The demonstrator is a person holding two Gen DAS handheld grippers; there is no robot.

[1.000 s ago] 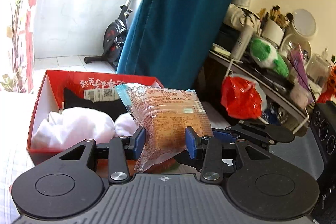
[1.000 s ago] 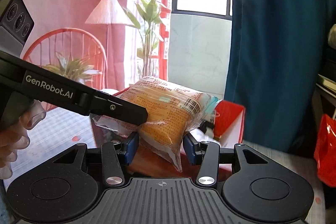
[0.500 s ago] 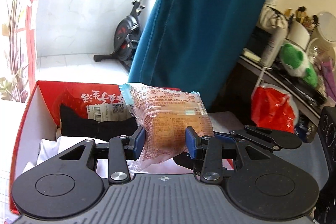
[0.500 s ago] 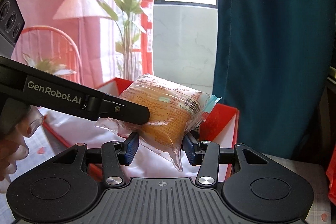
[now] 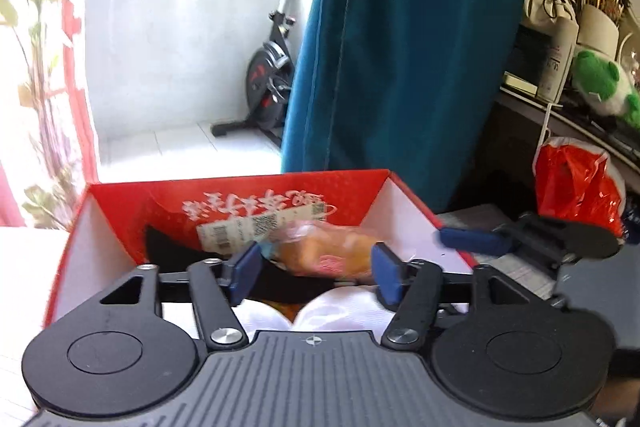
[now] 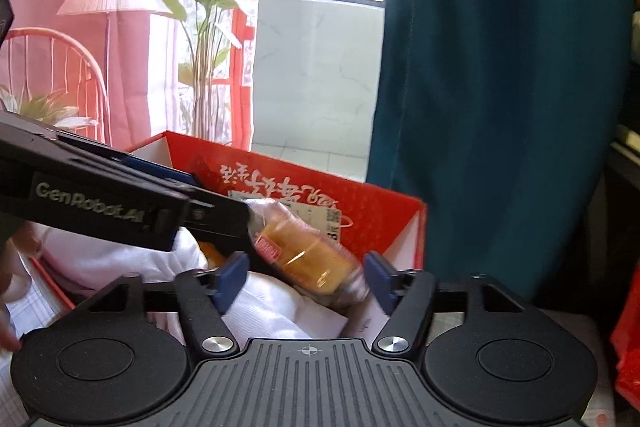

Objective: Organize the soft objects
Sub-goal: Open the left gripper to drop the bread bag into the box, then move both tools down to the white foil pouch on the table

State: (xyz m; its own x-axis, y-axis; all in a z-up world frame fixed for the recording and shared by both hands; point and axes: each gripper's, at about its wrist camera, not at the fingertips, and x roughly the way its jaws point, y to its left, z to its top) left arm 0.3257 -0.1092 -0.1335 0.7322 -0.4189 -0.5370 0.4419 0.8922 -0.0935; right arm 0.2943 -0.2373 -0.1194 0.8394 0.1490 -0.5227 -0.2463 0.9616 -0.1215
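Both tools hang over the open red box, each with its blue pads spread wide and gripping nothing: the left tool [image 5: 314, 273] and the right tool [image 6: 306, 281]. In the left wrist view the right tool comes in from the side above the box's right wall, and in the right wrist view the left tool's black arm reaches in across the box's left half.

Behind the box hangs a teal curtain [image 5: 404, 39], with an exercise bike [image 5: 276, 67] on the white floor past it. The red box [image 5: 112, 203] sits on the surface, printed characters on its inner far wall. White cloth [image 6: 276, 311] fills its near part, and a dark folded garment [image 5: 168, 251] with a barcode label lies toward the back. The packaged bread [image 6: 308, 255], motion-blurred, is inside the box over the white cloth, between the spread pads but apparently touched by neither. Whether it rests on the cloth cannot be told.
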